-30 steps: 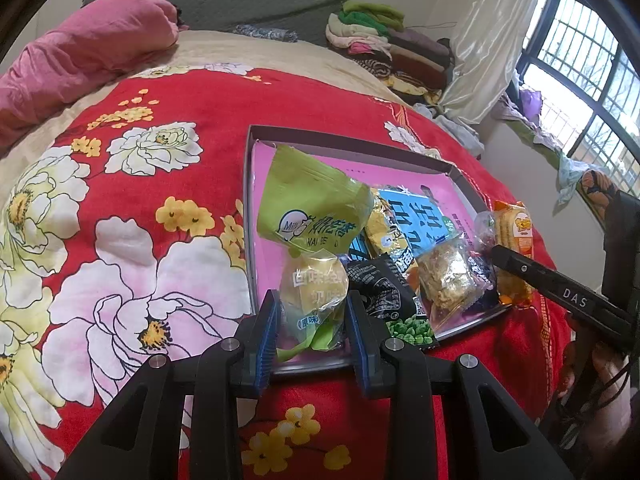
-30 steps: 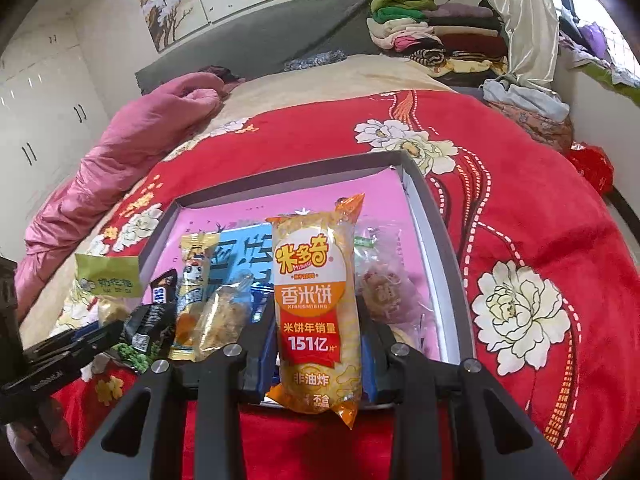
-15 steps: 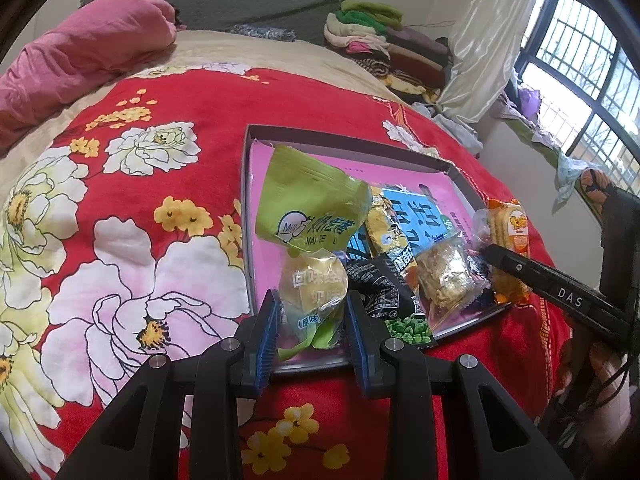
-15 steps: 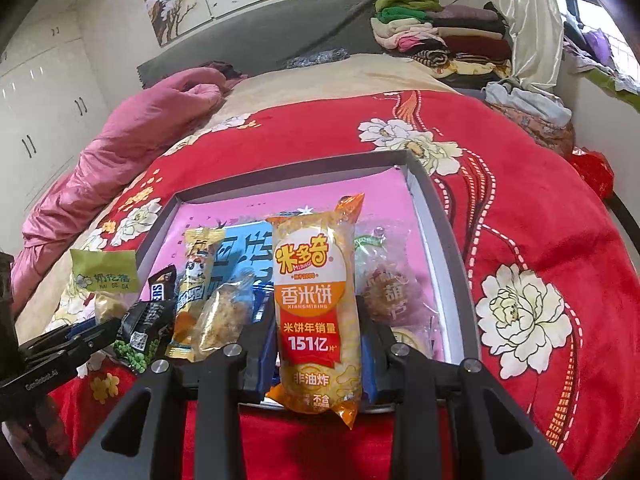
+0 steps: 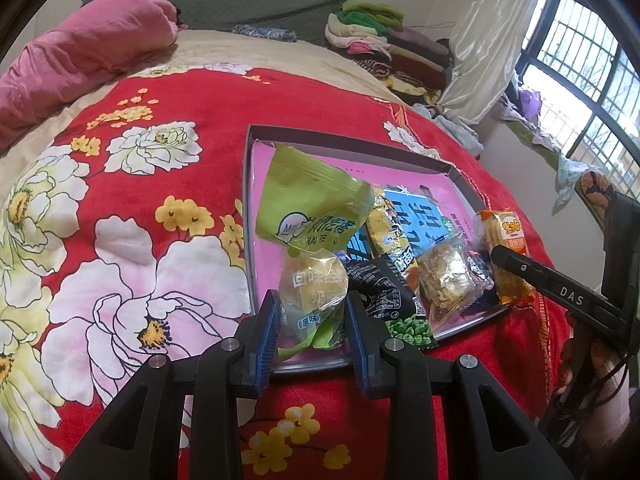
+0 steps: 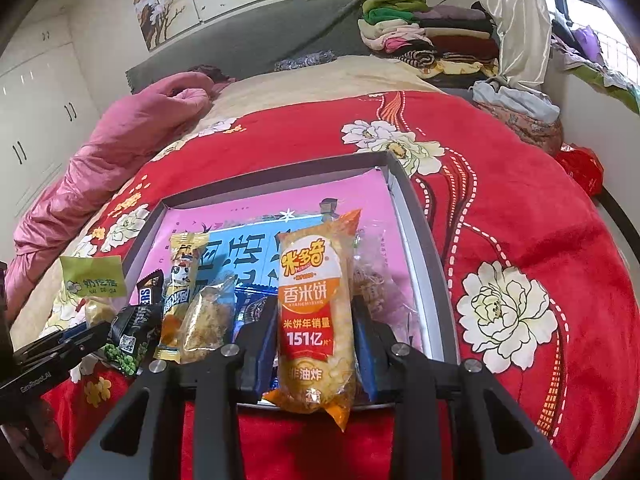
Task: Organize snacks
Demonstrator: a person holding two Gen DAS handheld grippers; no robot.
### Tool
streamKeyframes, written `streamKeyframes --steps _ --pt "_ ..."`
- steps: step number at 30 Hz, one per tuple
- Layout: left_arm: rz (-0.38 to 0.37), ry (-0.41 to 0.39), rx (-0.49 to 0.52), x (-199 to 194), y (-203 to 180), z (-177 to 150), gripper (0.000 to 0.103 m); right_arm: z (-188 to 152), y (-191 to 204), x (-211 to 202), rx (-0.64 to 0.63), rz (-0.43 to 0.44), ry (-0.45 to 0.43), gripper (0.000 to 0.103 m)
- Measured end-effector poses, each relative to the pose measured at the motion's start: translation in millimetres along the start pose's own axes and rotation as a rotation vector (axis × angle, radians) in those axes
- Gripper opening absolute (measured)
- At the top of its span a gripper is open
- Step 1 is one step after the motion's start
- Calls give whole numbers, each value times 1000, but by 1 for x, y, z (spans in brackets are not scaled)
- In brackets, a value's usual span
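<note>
A shallow grey box with a pink lining (image 5: 256,184) (image 6: 416,216) lies on the red floral bedspread. My left gripper (image 5: 314,316) is shut on a green snack bag (image 5: 312,204), clamped at its clear yellowish lower part (image 5: 316,284), held upright over the box's near left corner. My right gripper (image 6: 316,332) is shut on an orange rice cracker pack (image 6: 314,312) (image 5: 506,248), upright over the box's near edge. Between them in the box lie a black pea packet (image 5: 384,296) (image 6: 132,332), a yellow bar (image 5: 386,228) (image 6: 182,280) and a clear pastry pack (image 5: 444,276) (image 6: 208,320).
A pink quilt (image 5: 80,52) (image 6: 120,148) lies bunched at the bed's far left. Folded clothes (image 5: 384,44) (image 6: 424,28) are stacked by the headboard. A barred window (image 5: 580,80) is to the right. A clear wrapped snack (image 6: 376,280) lies at the box's right side.
</note>
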State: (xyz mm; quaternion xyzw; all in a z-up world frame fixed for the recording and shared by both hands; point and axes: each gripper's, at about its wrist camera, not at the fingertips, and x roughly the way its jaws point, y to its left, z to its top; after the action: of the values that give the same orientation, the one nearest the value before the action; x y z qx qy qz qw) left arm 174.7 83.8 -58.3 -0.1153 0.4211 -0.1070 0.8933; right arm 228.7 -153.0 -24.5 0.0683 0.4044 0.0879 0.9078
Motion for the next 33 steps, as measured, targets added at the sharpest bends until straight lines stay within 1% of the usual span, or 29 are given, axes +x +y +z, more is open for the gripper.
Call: streamKeyframes --steps 9,19,24,33 --pt "-6 3 -4 0 1 0 33 -4 -2 -15 -6 16 -28 37" --pt "-11 4 -2 -2 1 0 37 -8 1 -23 -18 37 -24 37" --pt "-20 2 0 -3 0 0 42 -9 3 -26 -24 41 -23 37" --pt "-35 -14 7 -10 -3 0 55 -10 4 -34 -32 27 -42 37"
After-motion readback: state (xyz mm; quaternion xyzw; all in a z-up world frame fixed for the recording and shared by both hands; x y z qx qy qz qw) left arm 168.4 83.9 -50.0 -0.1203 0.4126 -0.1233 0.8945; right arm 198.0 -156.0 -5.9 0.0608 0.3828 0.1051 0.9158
